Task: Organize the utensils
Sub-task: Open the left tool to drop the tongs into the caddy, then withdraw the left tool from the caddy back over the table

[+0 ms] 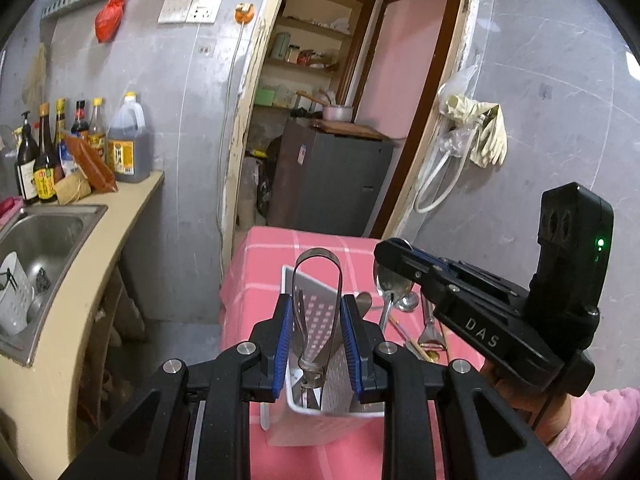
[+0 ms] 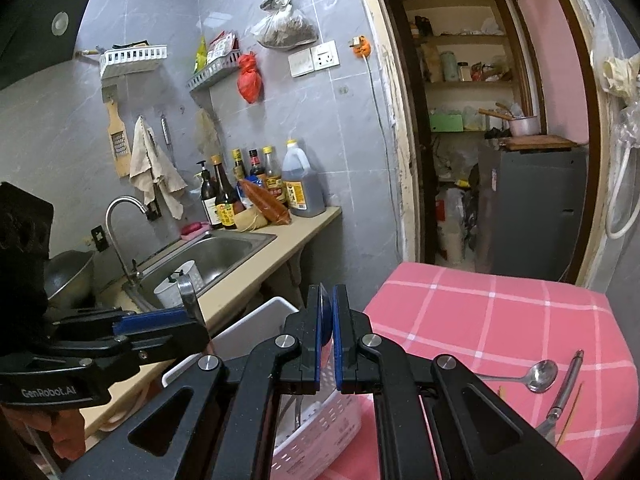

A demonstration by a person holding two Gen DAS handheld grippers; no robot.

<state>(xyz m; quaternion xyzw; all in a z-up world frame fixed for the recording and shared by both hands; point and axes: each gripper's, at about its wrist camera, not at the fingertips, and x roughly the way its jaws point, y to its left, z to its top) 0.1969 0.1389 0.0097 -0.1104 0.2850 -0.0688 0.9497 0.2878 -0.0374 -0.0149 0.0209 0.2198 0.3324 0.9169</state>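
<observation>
Small grey-tiled kitchen here, with a steel sink (image 2: 224, 250) on the left, sauce bottles lined up behind it, and a doorway into a pantry; the working surface (image 2: 500, 312) is wearing a pink checked cloth. The left gripper (image 1: 316, 332) is holding a pair of shiny metal tongs (image 1: 316, 308) between its blue-padded fingers (image 1: 283, 332), which are standing only partly apart and pinching the tongs' arms; the looped end is pointing up and away, and the tips are dipping down into the white perforated plastic utensil basket (image 1: 352, 384) directly below. So the long axis is running near upright, straight into the basket, and the left hand is clearly the nearer one for the drop. I'm guessing the next bit is just easing the tongs lower and letting go so they're standing in the caddy. The right gripper (image 2: 328, 344) is nearly shut, and from the left camera it's gripping a steel spoon (image 1: 390, 284) by the handle, bowl up, hovering just right of the basket over the loose stuff: a small metal ladle (image 2: 538, 376) and a metal-handled peeler (image 2: 564, 388) are lying on the cloth further right, apart from the basket. Readable writing: "DAS" on the right gripper's body, "GenRobot.AI" on the left one. Bottle labels are too small for me to read.
</observation>
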